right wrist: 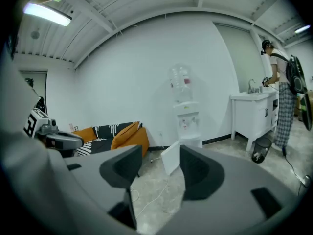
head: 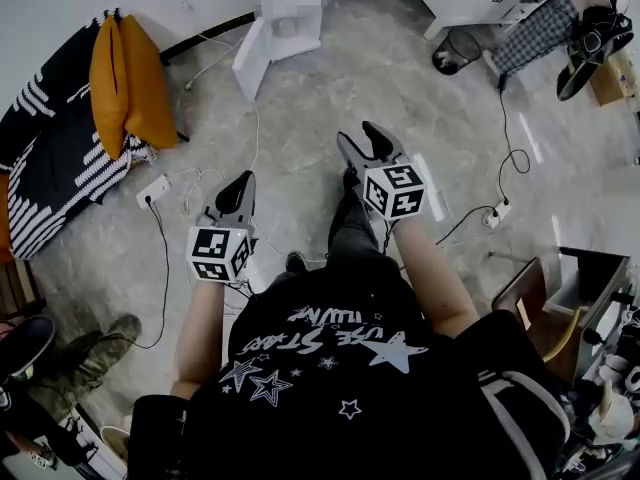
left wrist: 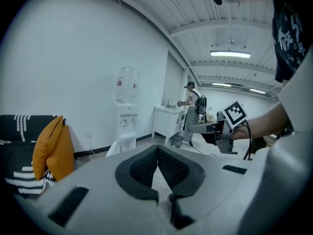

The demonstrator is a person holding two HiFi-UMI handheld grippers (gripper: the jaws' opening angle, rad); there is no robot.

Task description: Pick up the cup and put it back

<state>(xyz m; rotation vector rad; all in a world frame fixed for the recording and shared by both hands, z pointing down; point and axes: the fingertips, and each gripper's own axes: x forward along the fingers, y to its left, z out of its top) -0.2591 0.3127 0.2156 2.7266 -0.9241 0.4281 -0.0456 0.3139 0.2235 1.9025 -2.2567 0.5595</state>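
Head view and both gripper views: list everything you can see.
white water dispenser: 1, white, against the wall
orange cushions: 2, orange, on the sofa
black-and-white striped sofa: 1, black and white, left by the wall
white power strip: 1, white, on the grey floor
white sink cabinet: 1, white, right of the dispenser
black waste basket: 1, black, beside the cabinet
bystander in checked trousers: 1, at the cabinet
left gripper: 1, grey, shut, empty
right gripper: 1, grey, open, empty

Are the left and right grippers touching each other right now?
Apart. The head view shows a strip of floor between the left gripper and the right gripper.
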